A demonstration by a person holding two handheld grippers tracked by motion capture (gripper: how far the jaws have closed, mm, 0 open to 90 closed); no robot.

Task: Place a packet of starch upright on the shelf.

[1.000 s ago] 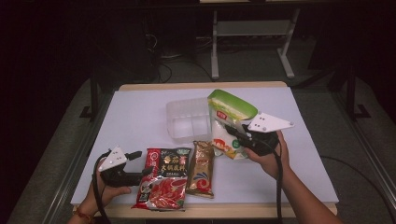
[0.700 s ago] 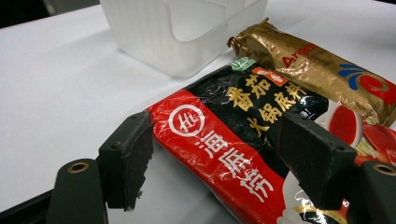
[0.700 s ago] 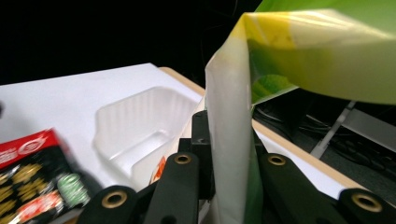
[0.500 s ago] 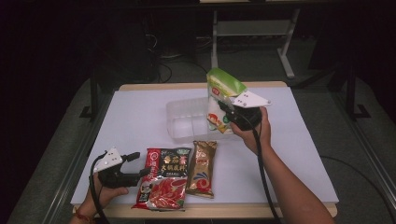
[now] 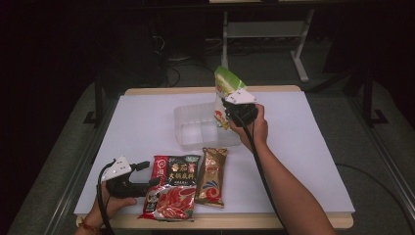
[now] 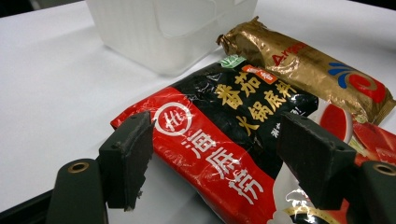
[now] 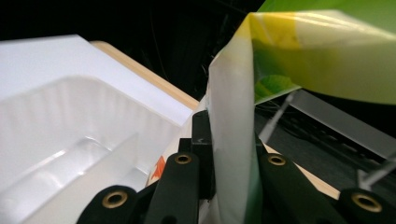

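Green-and-white pouch (image 5: 224, 95) hangs upright over the right edge of the clear tray (image 5: 195, 128), clamped between the right gripper's (image 5: 234, 113) fingers. Well left and nearer, the left gripper (image 5: 147, 172) rests, fingers apart, straddling the red-and-black packet (image 5: 171, 188).

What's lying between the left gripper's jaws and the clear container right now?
The red-and-black sauce packet lies there: the left gripper has open jaws straddling its near end, and the clear container stands just beyond it, as the left gripper view shows.
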